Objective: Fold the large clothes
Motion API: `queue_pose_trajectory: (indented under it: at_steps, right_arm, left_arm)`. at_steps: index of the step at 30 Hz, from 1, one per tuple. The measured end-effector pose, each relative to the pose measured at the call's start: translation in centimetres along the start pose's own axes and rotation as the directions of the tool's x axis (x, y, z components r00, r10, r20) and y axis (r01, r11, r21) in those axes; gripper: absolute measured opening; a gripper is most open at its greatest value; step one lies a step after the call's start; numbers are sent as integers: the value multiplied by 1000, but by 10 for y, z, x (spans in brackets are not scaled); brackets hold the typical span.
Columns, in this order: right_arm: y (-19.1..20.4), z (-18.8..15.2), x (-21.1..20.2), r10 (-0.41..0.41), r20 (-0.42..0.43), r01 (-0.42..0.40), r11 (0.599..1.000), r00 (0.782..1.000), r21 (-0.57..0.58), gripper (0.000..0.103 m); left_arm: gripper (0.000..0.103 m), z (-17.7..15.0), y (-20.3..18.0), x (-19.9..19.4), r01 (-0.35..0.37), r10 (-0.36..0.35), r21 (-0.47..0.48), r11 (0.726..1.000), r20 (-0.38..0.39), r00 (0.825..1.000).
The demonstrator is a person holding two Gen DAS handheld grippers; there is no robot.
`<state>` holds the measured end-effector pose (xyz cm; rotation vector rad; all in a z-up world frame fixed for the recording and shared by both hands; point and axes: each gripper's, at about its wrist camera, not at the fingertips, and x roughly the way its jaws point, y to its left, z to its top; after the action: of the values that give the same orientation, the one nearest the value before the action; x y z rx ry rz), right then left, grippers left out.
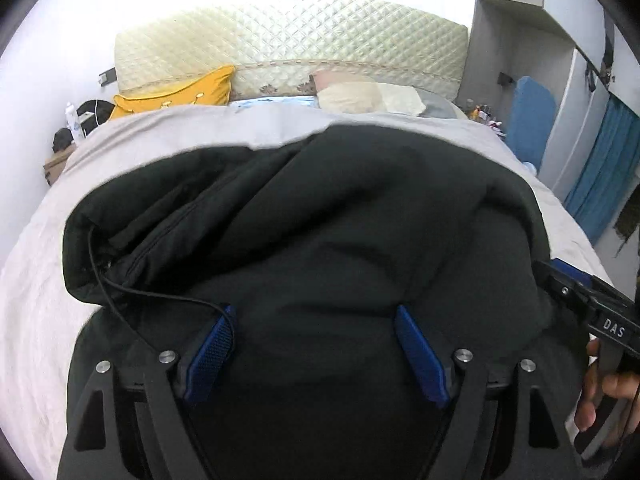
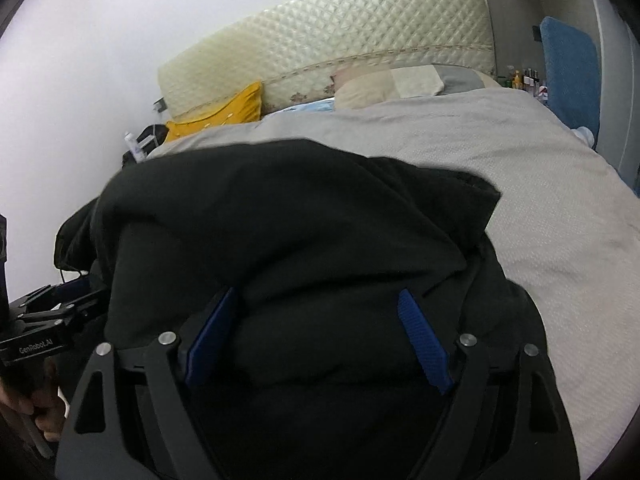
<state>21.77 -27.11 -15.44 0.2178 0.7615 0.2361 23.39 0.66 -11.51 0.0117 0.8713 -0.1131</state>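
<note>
A large black hooded garment point(image 1: 320, 216) lies bunched on the grey bed sheet point(image 1: 36, 280), with a thin black drawstring point(image 1: 132, 288) trailing at its left. My left gripper point(image 1: 314, 320) is open, its blue pads point(image 1: 212, 348) spread wide over the black fabric. My right gripper point(image 2: 318, 304) is also open over the same garment point(image 2: 304, 216), blue pads point(image 2: 424, 344) apart. The right gripper shows at the right edge of the left wrist view point(image 1: 592, 304); the left one shows at the left edge of the right wrist view point(image 2: 52, 304).
A quilted cream headboard point(image 1: 288, 44) stands at the far end, with a yellow cushion point(image 1: 180, 92) and beige pillows point(image 1: 368, 98) in front. A blue board point(image 1: 532, 120) and wardrobe point(image 1: 576, 128) stand right. A nightstand with bottles point(image 1: 72, 120) sits left.
</note>
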Motion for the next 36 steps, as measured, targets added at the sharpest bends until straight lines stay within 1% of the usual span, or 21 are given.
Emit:
queue_pose_trajectory:
  at_steps: [4, 7, 11, 15, 17, 20, 24, 28, 33, 34, 36]
  right_arm:
    - [0, 14, 23, -12, 5, 12, 1000, 1000, -6, 86]
    - [3, 19, 38, -31, -14, 30, 999, 999, -25, 87]
    - [9, 26, 52, -64, -22, 63, 997, 998, -42, 90]
    - [9, 37, 72, -70, -48, 69, 997, 996, -37, 94]
    - [11, 40, 81, -77, -52, 75, 996, 996, -41, 97]
    - [16, 39, 89, -82, -59, 78, 995, 995, -62, 98]
    - [17, 36, 99, -83, -42, 79, 994, 996, -78, 100]
    - [16, 31, 103, -83, -27, 81, 993, 996, -88, 100]
    - [16, 27, 95, -71, -9, 70, 993, 997, -94, 100]
    - [17, 27, 91, -79, -5, 78, 991, 997, -105, 100]
    - [20, 30, 82, -74, 20, 76, 988, 997, -132, 100]
  left_arm:
    - [81, 23, -2, 19, -26, 26, -2, 1000, -16, 1000]
    - [81, 45, -9, 40, -53, 54, 28, 998, -27, 998]
    - [81, 57, -5, 61, -56, 57, 34, 998, -45, 997]
    - [81, 60, 8, 74, -43, 43, -2, 999, -50, 998]
    - [85, 61, 11, 81, -44, 44, -9, 999, -47, 998]
    - [90, 60, 17, 96, -22, 20, -32, 999, -64, 998]
    - [94, 56, 22, 111, -21, 18, -47, 999, -63, 998]
    - [95, 52, 19, 112, -34, 32, -36, 999, -50, 998]
    - [95, 47, 22, 94, -19, 19, -25, 999, -10, 1000]
    - [94, 48, 24, 90, -30, 30, -22, 999, -1, 1000]
    - [94, 51, 32, 82, -85, 85, -41, 996, 15, 996]
